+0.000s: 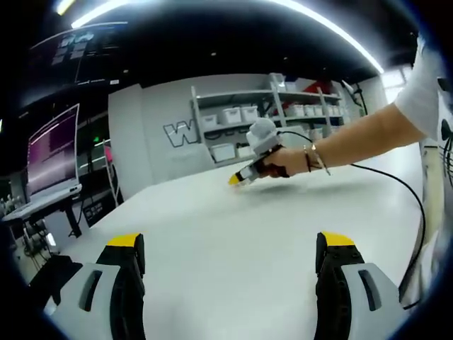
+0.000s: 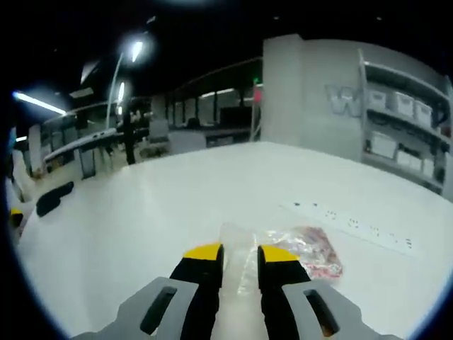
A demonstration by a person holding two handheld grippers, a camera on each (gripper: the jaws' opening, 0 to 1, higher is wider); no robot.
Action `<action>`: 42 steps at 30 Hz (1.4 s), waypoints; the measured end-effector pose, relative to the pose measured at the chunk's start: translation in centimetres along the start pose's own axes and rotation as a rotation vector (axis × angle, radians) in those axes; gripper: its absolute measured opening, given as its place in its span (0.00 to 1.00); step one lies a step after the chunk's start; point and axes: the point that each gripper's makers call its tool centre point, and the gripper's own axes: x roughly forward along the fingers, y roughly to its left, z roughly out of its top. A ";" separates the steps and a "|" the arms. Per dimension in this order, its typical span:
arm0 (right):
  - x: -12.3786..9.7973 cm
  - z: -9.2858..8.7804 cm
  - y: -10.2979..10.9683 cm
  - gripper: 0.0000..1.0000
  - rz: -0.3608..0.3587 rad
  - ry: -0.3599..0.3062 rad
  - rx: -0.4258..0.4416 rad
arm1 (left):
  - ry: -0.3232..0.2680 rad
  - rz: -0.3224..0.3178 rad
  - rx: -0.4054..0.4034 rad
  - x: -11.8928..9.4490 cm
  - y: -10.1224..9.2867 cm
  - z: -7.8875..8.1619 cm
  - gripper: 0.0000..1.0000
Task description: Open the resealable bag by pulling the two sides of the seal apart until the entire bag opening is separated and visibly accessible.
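Note:
A clear resealable bag [image 2: 301, 253] with red and white contents lies flat on the white table [image 2: 163, 205]. In the right gripper view its transparent edge rises between the yellow-tipped jaws of my right gripper [image 2: 241, 253], which stand narrowly apart and look shut on that edge. In the left gripper view my left gripper [image 1: 230, 244] hangs open above the table [image 1: 233, 234], its jaws wide apart with nothing between them. Farther across the table, a person's hand holds the right gripper [image 1: 244, 173] low, its yellow tips together at the surface.
A strip of dark marks [image 2: 347, 223] runs across the table beyond the bag. A black cable [image 1: 419, 212] trails from the right gripper along the table's right side. Shelves with white bins [image 1: 241, 120] stand behind; a monitor on a stand [image 1: 51, 159] is off the left edge.

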 end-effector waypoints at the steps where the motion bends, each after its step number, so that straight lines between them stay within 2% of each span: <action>1: -0.1 0.0 0.1 0.19 -0.002 -0.001 -0.007 | -0.001 0.001 -0.001 0.0 0.0 0.0 1.00; 3: -0.3 0.1 0.2 0.22 -0.005 -0.010 -0.015 | -0.001 0.001 -0.003 -0.1 0.0 0.0 1.00; 7: -0.1 0.4 0.3 0.38 -0.006 -0.017 -0.032 | 0.003 -0.001 -0.016 -0.2 -0.1 -0.2 1.00; 11: -0.1 0.3 0.3 0.44 -0.003 -0.017 -0.040 | 0.003 0.004 -0.011 -0.5 0.0 -0.2 1.00; 12: -0.1 0.4 0.3 0.48 -0.003 -0.023 -0.042 | 0.002 0.005 -0.012 -0.5 0.0 -0.1 1.00; 15: -0.1 0.5 0.1 0.69 -0.026 -0.035 -0.053 | -0.001 0.007 -0.010 -0.7 0.0 -0.1 1.00; 21: -0.3 0.4 -1.1 0.83 -0.063 -0.044 0.009 | -0.004 0.008 -0.008 -1.1 -0.2 0.0 1.00; 26: -0.7 0.3 -1.7 0.85 -0.071 -0.050 0.055 | -0.009 0.008 -0.004 -1.4 -0.2 0.2 1.00; 37: -1.5 -0.1 -1.6 0.82 -0.067 -0.051 0.071 | -0.016 0.001 -0.003 -1.6 -0.7 0.3 1.00; 42: -1.9 0.4 -1.5 0.81 -0.060 -0.064 0.072 | -0.016 0.005 -0.002 -1.8 -0.6 0.3 1.00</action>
